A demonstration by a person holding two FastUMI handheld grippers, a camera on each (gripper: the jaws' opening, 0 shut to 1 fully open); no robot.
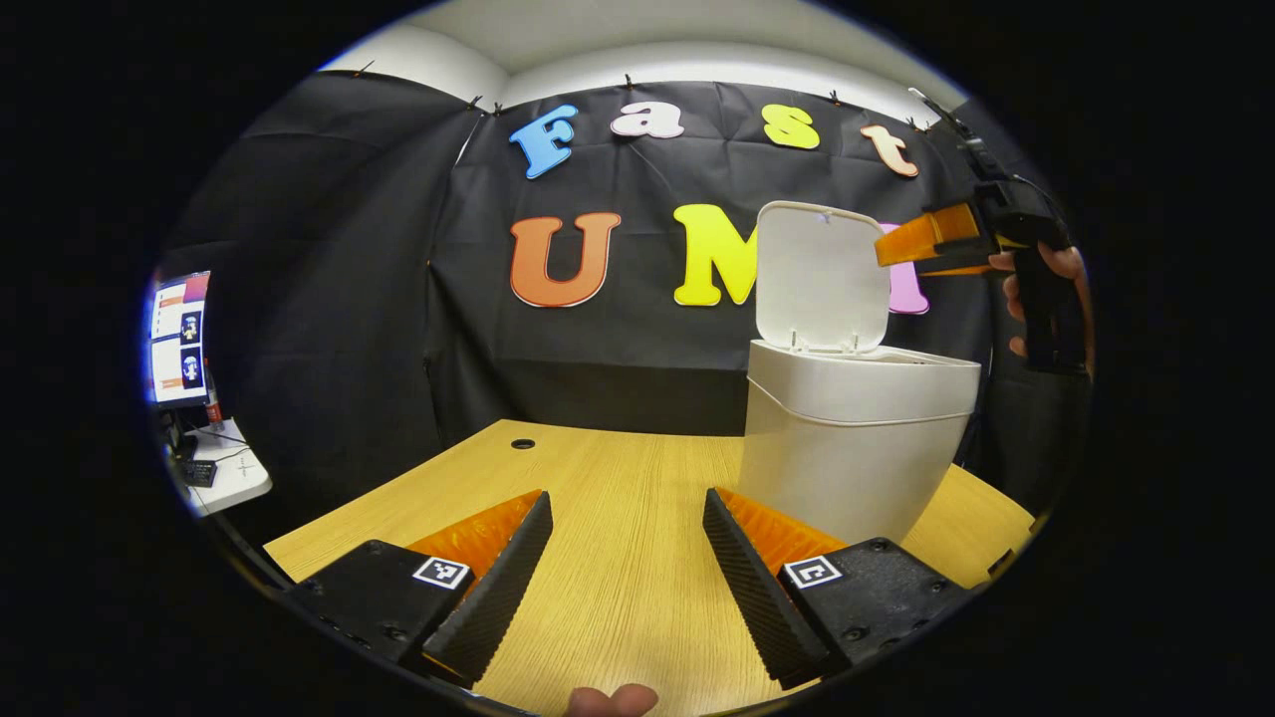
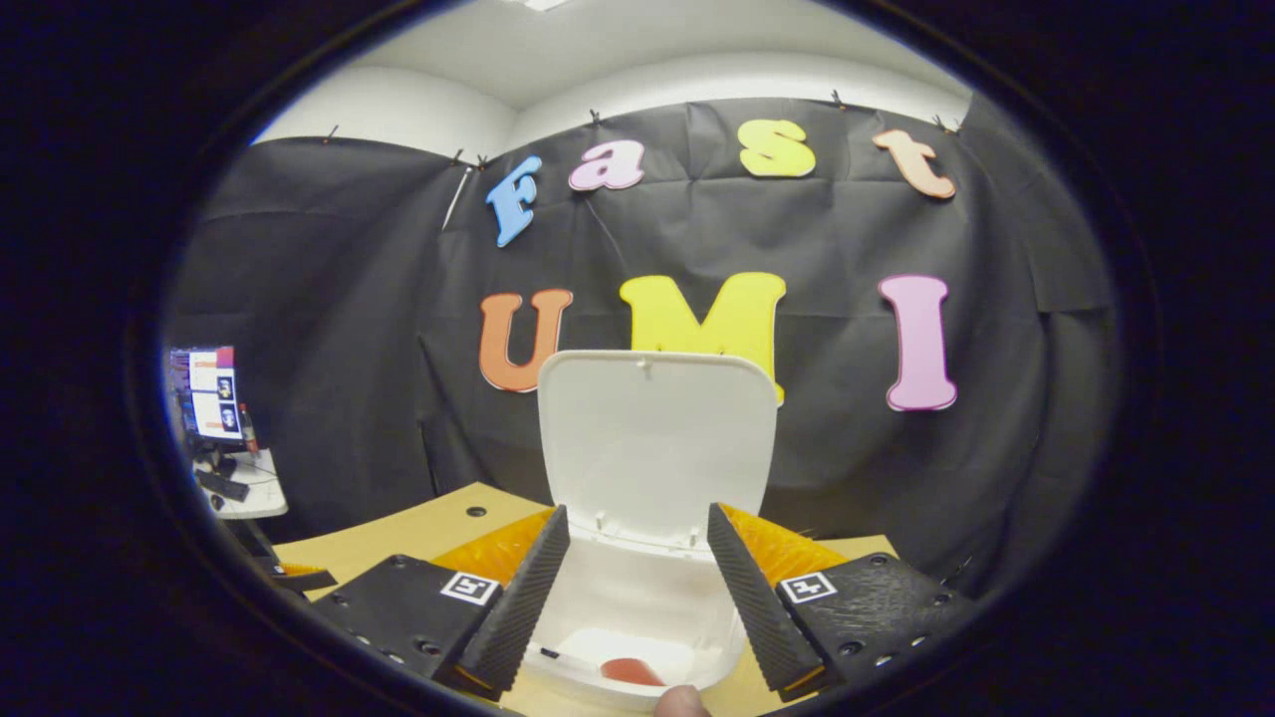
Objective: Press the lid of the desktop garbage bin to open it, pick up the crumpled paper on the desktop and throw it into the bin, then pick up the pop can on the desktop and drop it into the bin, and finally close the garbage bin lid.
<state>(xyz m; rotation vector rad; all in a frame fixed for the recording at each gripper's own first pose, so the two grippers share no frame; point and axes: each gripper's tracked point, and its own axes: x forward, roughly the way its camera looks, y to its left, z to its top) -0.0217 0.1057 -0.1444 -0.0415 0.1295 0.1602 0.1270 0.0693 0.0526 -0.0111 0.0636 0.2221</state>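
Your light wood-grain desk carries the white plastic desktop garbage bin toward its right side in the left gripper view. The bin's flat white hinged lid stands upright, swung back on its hinge, so the mouth is open.

In the right gripper view you look down into the bin from just in front of it: the lid rises behind the opening, and a red rounded object lies at the bottom of the white interior; I cannot tell from this frame what it is.

Your left tongs sit low over bare desk, left of the bin, fingers spread wide apart with nothing between them.

Your right tongs hover over the bin's mouth, fingers likewise spread and holding nothing. In the left gripper view the same tongs appear high at the right, beside the lid's top edge, with your hand on the handle.

A small side table with a lit monitor stands far left.
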